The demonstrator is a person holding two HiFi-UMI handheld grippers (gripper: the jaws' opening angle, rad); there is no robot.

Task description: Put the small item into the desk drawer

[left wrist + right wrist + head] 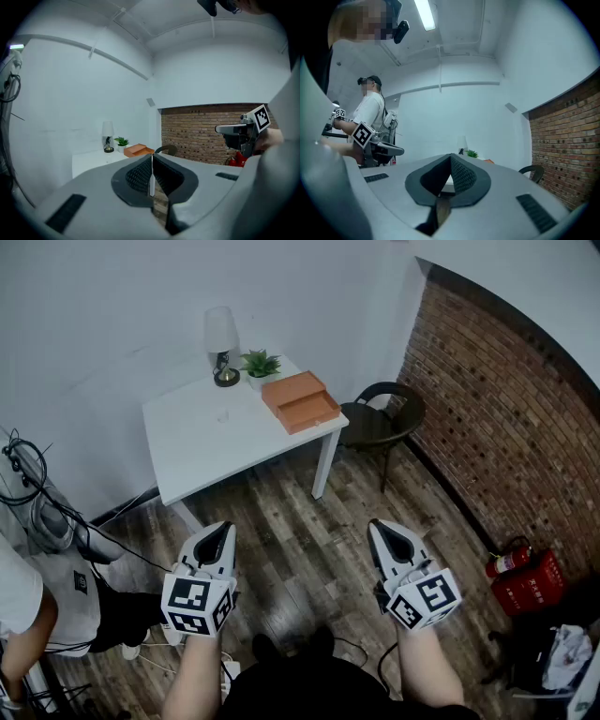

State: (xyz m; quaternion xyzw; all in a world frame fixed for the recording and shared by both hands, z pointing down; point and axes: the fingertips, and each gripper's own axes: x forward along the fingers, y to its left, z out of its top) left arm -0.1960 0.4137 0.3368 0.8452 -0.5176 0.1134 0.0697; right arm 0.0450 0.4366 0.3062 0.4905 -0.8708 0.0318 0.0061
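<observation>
An orange desk drawer box (300, 401) sits on the right end of a white table (202, 451) far ahead, against the wall. A small pale item (223, 415) lies mid-table, too small to make out. My left gripper (225, 527) and right gripper (375, 524) hover side by side over the wooden floor, well short of the table, both shut with nothing between the jaws. The left gripper view shows its jaws (151, 157) pressed together, with the drawer box (138, 150) beyond. The right gripper view shows its jaws (450, 156) meeting at the tips.
A lamp (222, 343) and a small plant (260, 365) stand at the table's back. A dark chair (380, 416) is right of the table by the brick wall. A fire extinguisher (509, 559) and red box (531, 582) sit at right. A person (19, 615) and cables are at left.
</observation>
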